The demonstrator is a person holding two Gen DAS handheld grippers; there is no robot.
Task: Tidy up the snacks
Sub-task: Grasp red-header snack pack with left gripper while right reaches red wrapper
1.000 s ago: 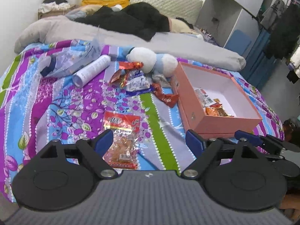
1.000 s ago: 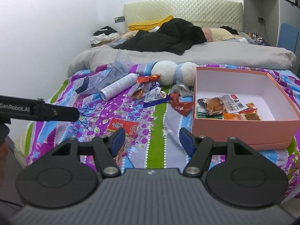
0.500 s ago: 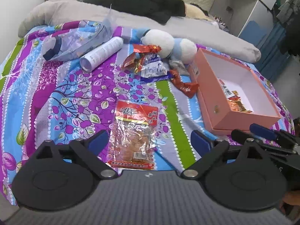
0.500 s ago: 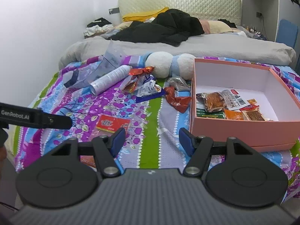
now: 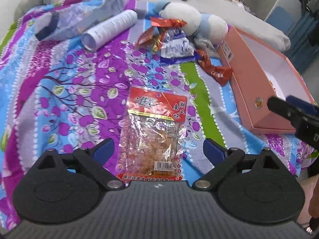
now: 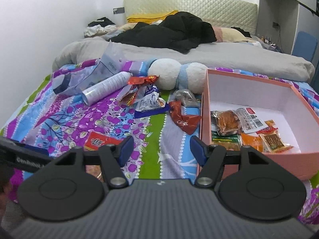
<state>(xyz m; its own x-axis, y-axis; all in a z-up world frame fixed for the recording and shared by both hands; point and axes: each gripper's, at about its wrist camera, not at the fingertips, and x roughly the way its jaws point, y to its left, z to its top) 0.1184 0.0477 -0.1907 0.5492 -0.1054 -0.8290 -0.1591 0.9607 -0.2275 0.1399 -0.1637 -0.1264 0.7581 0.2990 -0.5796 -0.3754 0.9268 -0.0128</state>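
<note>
A clear snack packet with a red top (image 5: 153, 131) lies flat on the patterned bedspread. My left gripper (image 5: 159, 149) hangs just above it, open wide, with a finger on each side of the packet's near half and no pad touching it. The pink box (image 6: 259, 165) stands to the right, with several snack packets (image 6: 227, 122) inside. My right gripper (image 6: 161, 146) hovers over the bedspread left of the box, its jaws closing with nothing between them. Its fingers (image 5: 279, 105) show at the right edge of the left wrist view. Loose snacks lie further back: a red wrapper (image 5: 216, 70) and a blue-and-white packet (image 5: 176, 46).
A white spray can (image 5: 111, 29), a clear plastic bag (image 5: 79, 20) and a white-and-blue plush toy (image 5: 191, 20) lie behind the snacks. A grey duvet with black clothes (image 6: 169, 31) covers the far half of the bed. The bed's near edge is just below the grippers.
My left gripper has come down and forward over the red-topped packet, which now lies between its fingers. The right gripper has drifted closer to the bed and its jaws have narrowed a little.
</note>
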